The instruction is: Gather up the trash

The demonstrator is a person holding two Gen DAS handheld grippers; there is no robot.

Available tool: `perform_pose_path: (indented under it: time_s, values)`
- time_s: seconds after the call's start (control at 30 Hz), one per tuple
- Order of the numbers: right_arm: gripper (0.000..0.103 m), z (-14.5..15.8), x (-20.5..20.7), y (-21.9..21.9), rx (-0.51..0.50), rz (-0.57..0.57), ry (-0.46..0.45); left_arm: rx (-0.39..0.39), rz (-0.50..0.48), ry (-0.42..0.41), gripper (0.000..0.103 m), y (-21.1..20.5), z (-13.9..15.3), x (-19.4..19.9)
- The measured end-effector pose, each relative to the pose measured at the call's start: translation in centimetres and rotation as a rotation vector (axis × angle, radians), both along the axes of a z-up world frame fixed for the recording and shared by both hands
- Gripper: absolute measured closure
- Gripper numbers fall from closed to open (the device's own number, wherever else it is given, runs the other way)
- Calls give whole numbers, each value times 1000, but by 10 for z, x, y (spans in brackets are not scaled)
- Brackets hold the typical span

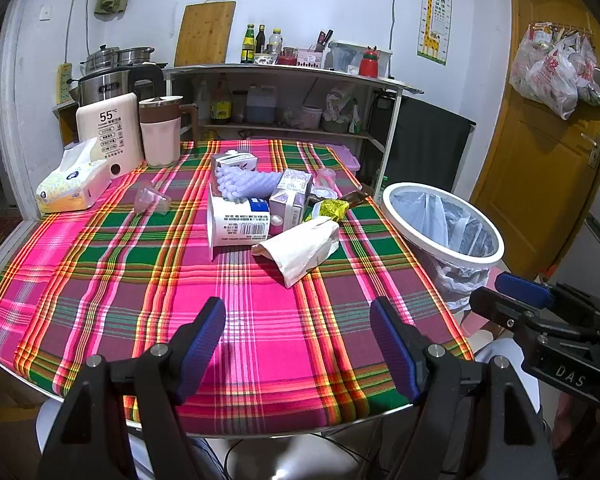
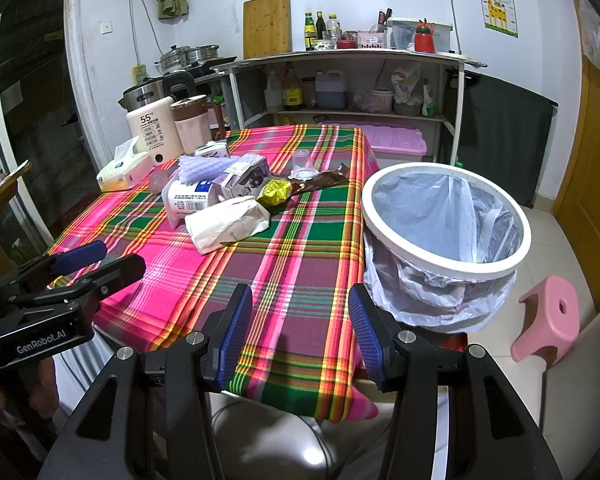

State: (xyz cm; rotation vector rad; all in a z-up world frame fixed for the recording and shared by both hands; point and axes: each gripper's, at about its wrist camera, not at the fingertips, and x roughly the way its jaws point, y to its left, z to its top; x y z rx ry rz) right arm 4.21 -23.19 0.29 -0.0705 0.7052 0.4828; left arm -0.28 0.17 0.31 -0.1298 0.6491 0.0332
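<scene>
A heap of trash lies mid-table on the plaid cloth: a white paper bag (image 1: 300, 249) (image 2: 227, 224) nearest me, a white tub on its side (image 1: 238, 222) (image 2: 188, 199), a purple carton (image 1: 290, 198) (image 2: 247, 179), purple foam netting (image 1: 246, 182), a yellow crumpled wrapper (image 1: 330, 210) (image 2: 275, 192), a brown wrapper (image 2: 320, 180) and clear plastic cups (image 1: 152, 200) (image 2: 303, 165). A white-rimmed bin with a plastic liner (image 1: 444, 220) (image 2: 446, 220) stands at the table's right edge. My left gripper (image 1: 298, 320) and right gripper (image 2: 300, 308) hover open and empty over the near edge.
A tissue pack (image 1: 74, 184), a white appliance marked 55 (image 1: 110, 132) and a pink jug (image 1: 160, 132) stand at the table's far left. Shelves with bottles (image 1: 284, 96) are behind. A pink stool (image 2: 548, 316) sits on the floor right of the bin. A wooden door (image 1: 548, 128) is at the right.
</scene>
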Motion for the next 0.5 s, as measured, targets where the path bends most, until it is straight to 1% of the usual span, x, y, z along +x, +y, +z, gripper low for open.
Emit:
perform_pose_path:
  time_s: [0.5]
  values:
    - [52,1,0,1,-1,0,-1,0,0,-1,27,0,0,0]
